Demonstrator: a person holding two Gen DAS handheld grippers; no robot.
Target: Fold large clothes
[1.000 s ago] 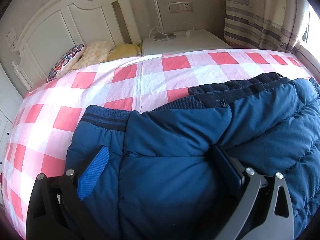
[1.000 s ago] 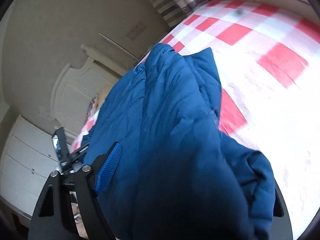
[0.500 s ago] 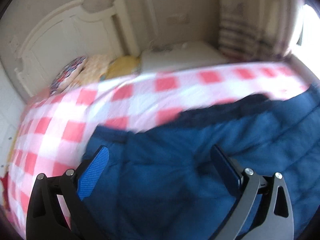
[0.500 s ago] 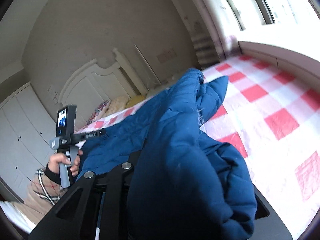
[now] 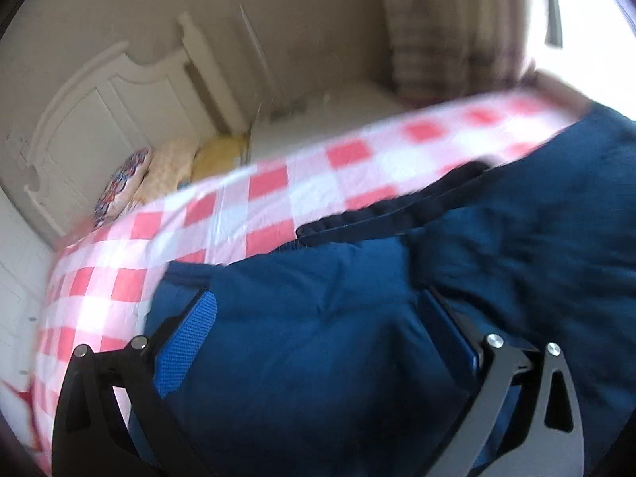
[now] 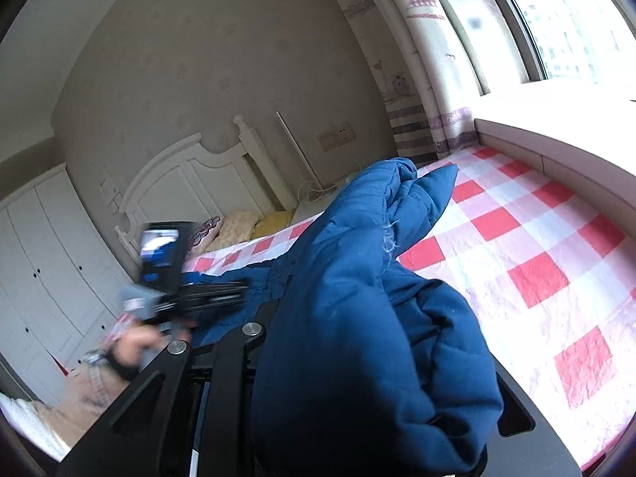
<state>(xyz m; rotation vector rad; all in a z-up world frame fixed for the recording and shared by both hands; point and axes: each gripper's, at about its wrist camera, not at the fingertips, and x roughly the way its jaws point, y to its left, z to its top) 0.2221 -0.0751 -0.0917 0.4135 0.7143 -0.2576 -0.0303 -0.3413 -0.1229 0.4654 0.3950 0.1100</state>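
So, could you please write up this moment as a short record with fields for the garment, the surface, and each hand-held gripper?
garment: blue padded jacket, partly lifted, bunched
surface: bed with red and white checked sheet
left hand-held gripper: jaws wide, jacket between them, grip unclear
right hand-held gripper: jaws just closed, clamped on a jacket fold
background: white headboard, pillows, window

A bed (image 6: 536, 246) with a red-and-white checked cover fills the right half of the right wrist frame; a blue padded jacket (image 5: 357, 338) lies on it, and 3 pillows (image 5: 167, 171) sit at upper left by the white headboard (image 5: 99, 103)
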